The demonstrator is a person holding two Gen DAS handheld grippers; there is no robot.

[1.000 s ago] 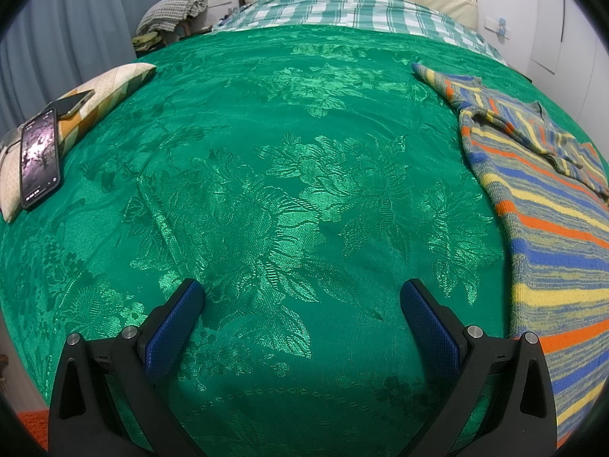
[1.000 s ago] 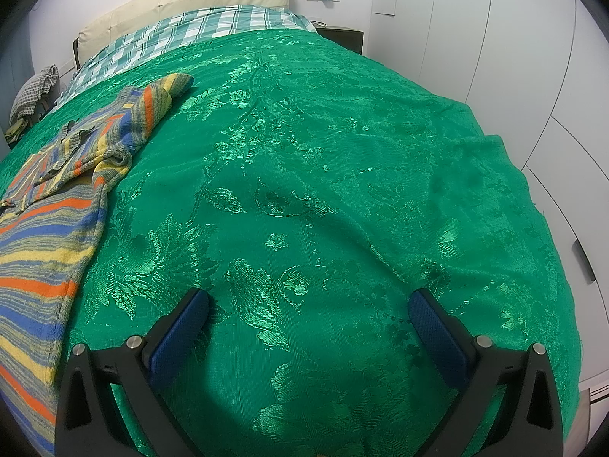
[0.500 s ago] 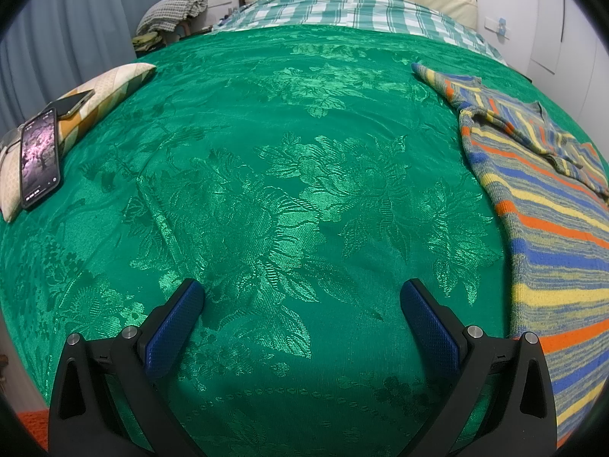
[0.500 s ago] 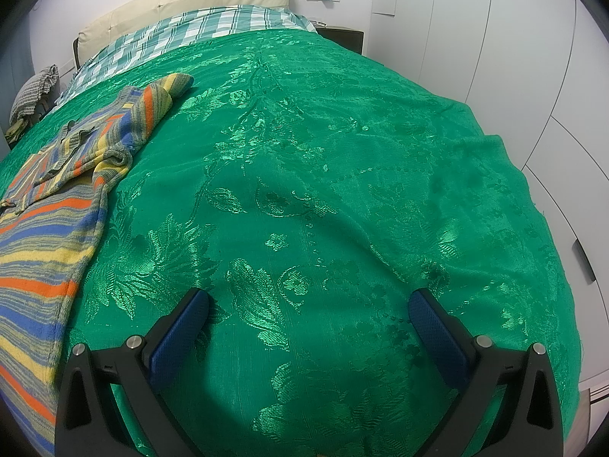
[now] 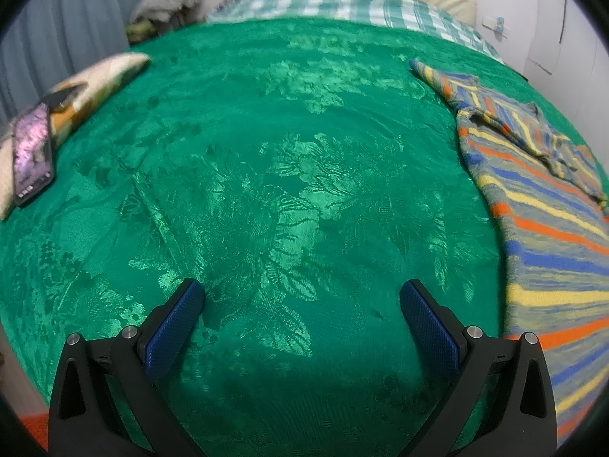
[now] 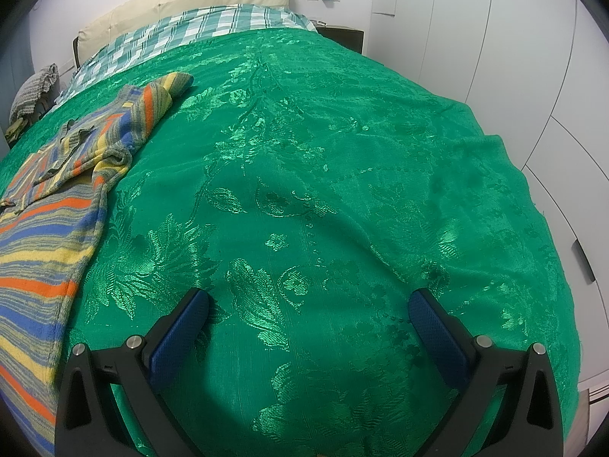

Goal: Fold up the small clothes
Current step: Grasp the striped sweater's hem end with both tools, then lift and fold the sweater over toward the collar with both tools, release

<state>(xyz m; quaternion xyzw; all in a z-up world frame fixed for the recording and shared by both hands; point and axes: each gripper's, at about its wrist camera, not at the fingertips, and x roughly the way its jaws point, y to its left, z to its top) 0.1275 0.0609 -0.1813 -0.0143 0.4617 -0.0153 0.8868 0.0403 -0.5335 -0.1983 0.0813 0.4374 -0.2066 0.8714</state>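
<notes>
Both views low over bedspread (image 5: 289,160)

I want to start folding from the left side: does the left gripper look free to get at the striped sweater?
Probably yes. The left gripper is open over bare green bedspread, and the striped sweater lies flat just to its right with nothing between them.

I am seeing open green bedspread (image 5: 297,175) stretching ahead of my left gripper (image 5: 302,293), whose fingers are standing wide apart with nothing between them. A phone (image 5: 32,160) is lying on a cushion (image 5: 95,83) at the far left edge, well apart. The striped sweater (image 5: 540,221) is blocking the right side. Ahead of my right gripper (image 6: 308,301), also spread, bare bedspread (image 6: 342,160) is running to the checked bedding (image 6: 198,30); wardrobe doors (image 6: 533,57) are bounding the right.
</notes>
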